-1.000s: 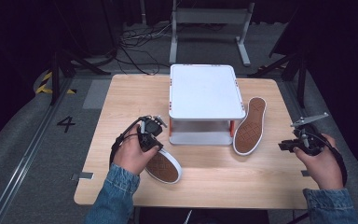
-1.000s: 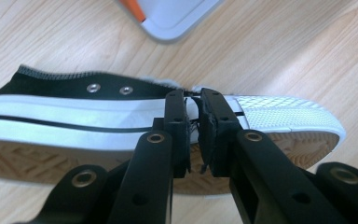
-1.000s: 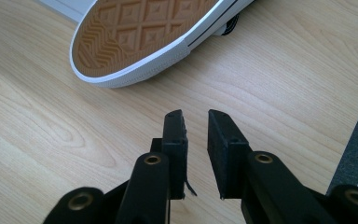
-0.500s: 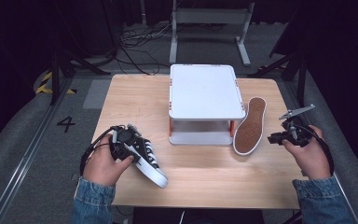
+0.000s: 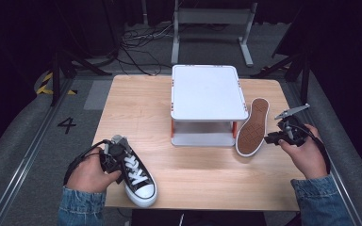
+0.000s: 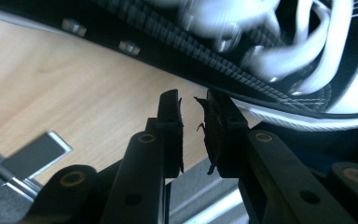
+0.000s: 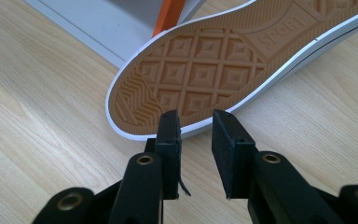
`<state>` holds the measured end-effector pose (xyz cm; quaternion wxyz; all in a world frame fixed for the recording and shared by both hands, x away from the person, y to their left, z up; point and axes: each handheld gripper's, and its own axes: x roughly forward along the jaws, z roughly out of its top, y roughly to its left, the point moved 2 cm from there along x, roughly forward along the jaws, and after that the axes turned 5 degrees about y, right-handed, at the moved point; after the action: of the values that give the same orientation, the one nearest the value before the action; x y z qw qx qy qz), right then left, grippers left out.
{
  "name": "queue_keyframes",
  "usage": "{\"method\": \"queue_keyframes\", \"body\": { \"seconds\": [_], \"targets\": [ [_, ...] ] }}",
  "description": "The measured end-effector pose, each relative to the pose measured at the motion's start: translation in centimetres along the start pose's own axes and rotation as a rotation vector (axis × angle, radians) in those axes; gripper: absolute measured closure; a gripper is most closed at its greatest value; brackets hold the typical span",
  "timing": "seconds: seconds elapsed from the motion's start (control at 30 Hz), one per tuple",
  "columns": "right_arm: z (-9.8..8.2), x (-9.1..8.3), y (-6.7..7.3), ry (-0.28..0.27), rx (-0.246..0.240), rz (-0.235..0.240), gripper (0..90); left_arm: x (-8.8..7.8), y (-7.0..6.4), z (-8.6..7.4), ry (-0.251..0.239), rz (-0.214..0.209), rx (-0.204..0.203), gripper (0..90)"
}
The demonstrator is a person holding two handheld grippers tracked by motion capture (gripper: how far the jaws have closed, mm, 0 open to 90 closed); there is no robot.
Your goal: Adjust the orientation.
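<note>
Standing upright near the front left table (image 5: 193, 174) edge: one black shoe (image 5: 136, 176) with white laces and white toe. Sitting right beside it: left gripper (image 5: 115, 157), jaws just opening, slightly apart, holding nothing. Hovering at the right: right gripper (image 5: 271, 138), jaws also opening, empty. Lying on its side, brown sole showing: second shoe (image 5: 253, 127), leaning against the white stand (image 5: 208, 92).

A "4" marks the floor (image 5: 67, 125); the sole's (image 7: 200, 51) lettering is unreadable.
</note>
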<state>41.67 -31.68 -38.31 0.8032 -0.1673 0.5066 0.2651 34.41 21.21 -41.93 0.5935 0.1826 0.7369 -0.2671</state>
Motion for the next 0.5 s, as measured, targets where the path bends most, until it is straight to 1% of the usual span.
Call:
{"method": "queue_keyframes", "body": {
  "seconds": [0.03, 0.07, 0.1, 0.13, 0.17, 0.2, 0.23, 0.27, 0.3, 0.33, 0.37, 0.4, 0.43, 0.5],
  "targets": [
    [0.0, 0.0, 0.0, 0.0, 0.001, 0.0, 72.5, 0.0, 0.2, -0.1, -0.011, -0.018, 0.01, 69.0],
    [0.0, -0.1, -0.1, -0.002, 0.001, -0.001, 72.3, -0.3, 0.2, -0.2, -0.025, -0.024, 0.018, 68.2],
    [-0.1, -0.1, -0.1, -0.002, 0.002, -0.003, 72.1, -0.7, 0.1, -0.3, -0.041, -0.022, 0.023, 65.8],
    [-0.1, -0.1, -0.1, -0.002, 0.002, -0.003, 72.1, -0.7, 0.1, -0.3, -0.041, -0.022, 0.023, 60.8],
    [-0.1, -0.1, -0.2, -0.003, 0.004, -0.001, 71.8, -1.5, -0.1, -0.5, -0.071, 0.009, 0.04, 60.8],
    [-0.2, -0.1, -0.3, -0.003, 0.006, -0.002, 71.1, -2.0, -0.3, -0.5, -0.099, 0.038, 0.036, 52.1],
    [-0.2, -0.1, -0.3, -0.003, 0.008, 0.0, 70.7, -2.5, -0.4, -0.5, -0.125, 0.053, 0.035, 49.3],
    [-0.2, 0.0, -0.3, 0.0, 0.01, 0.003, 70.3, -2.9, -0.4, -0.4, -0.162, 0.08, 0.033, 47.1],
    [-0.3, 0.0, -0.2, 0.0, 0.008, 0.002, 69.6, -3.4, -0.5, -0.2, -0.201, 0.116, 0.029, 42.6],
    [-0.3, 0.0, -0.2, 0.0, 0.007, 0.002, 69.2, -3.7, -0.5, -0.1, -0.234, 0.134, 0.018, 42.7],
    [-0.3, -0.1, -0.1, -0.002, 0.006, 0.001, 68.7, -4.0, -0.4, 0.2, -0.274, 0.153, 0.0, 40.8],
    [-0.4, -0.2, -0.1, -0.008, 0.004, 0.0, 68.2, -4.1, -0.4, 0.5, -0.295, 0.167, 0.001, 35.5],
    [-0.4, -0.3, -0.1, -0.01, 0.006, 0.0, 67.9, -4.0, -0.4, 0.9, -0.31, 0.163, -0.001, 35.3],
    [-0.7, -0.4, -0.2, -0.012, 0.008, -0.005, 67.1, -3.6, -0.1, 1.6, -0.305, 0.157, 0.009, 32.3]
  ]
}}
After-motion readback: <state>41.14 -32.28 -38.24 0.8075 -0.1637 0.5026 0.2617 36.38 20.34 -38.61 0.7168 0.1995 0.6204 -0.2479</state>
